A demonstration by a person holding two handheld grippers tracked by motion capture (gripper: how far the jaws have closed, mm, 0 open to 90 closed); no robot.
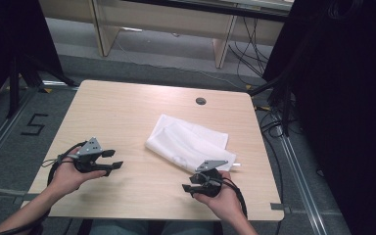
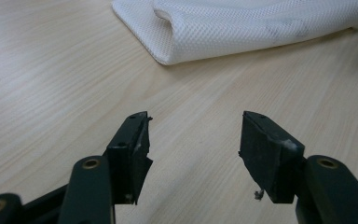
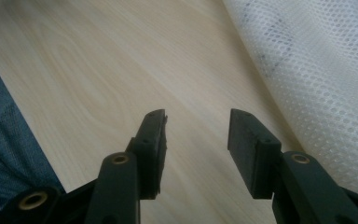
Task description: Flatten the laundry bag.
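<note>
A folded white mesh cloth lies on the right half of the wooden table. My left gripper rests near the front left of the table, held by a hand, jaws open and pointing right toward the cloth, well short of it. My right gripper is at the front edge, just below the cloth's near corner, jaws open and pointing left. In the right gripper view the mesh cloth lies beside the right jaw, and nothing sits between the fingertips. The left gripper holds only bare wood between its jaws.
A round cable hole sits near the table's far edge. Black cables trail from both grippers over the front edge. Dark curtains and stands flank the table; a floor marking reads 5 at the left. Blue denim shows past the table edge.
</note>
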